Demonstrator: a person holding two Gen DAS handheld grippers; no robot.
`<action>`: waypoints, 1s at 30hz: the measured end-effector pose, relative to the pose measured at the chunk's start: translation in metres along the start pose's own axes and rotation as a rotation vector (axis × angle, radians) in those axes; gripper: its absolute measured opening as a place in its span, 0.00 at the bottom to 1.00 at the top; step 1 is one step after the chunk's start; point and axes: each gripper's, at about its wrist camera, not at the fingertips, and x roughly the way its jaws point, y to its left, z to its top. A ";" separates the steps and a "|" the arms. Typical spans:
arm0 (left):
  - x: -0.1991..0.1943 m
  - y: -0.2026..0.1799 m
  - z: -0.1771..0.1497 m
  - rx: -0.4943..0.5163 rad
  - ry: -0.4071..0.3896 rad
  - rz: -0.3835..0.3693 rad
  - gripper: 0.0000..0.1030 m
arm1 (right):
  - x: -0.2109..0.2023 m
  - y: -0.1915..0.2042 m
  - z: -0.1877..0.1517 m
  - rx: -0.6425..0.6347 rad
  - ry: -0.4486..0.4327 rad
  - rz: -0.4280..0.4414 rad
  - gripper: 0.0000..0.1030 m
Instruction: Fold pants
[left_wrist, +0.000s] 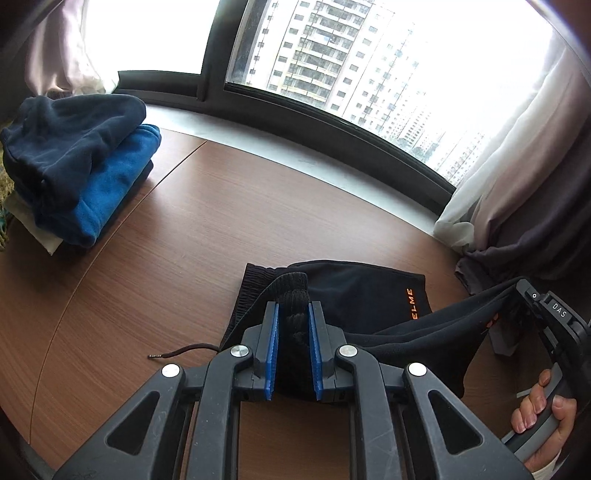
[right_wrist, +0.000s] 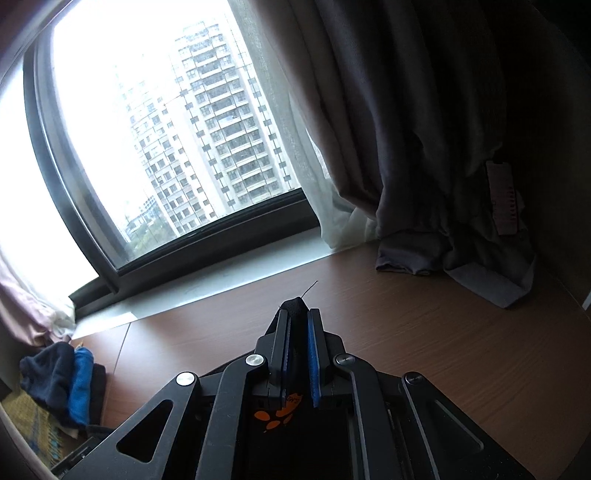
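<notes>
Left wrist view: a stack of folded clothes (left_wrist: 81, 166) sits far left on the brown surface (left_wrist: 192, 229). Centre, the left tool (left_wrist: 293, 314) is clamped on a bunched part of the black pants (left_wrist: 354, 291), which lie partly on the surface. Far right, the right tool (right_wrist: 299, 317) pinches another edge, lifted.

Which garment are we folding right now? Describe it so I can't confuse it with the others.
On the wooden table by the window, nearest both grippers, lie the black pants. Unlike the stacked navy and blue clothes far left, they carry orange lettering.
</notes>
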 end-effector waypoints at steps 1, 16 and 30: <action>0.006 -0.001 0.004 -0.004 0.005 0.010 0.16 | 0.010 -0.001 0.002 -0.003 0.011 0.004 0.09; 0.074 -0.007 0.036 0.024 0.082 0.202 0.44 | 0.144 0.002 -0.004 -0.019 0.203 0.009 0.09; 0.078 -0.027 0.046 0.772 0.191 0.030 0.55 | 0.163 0.017 -0.013 -0.059 0.258 -0.129 0.10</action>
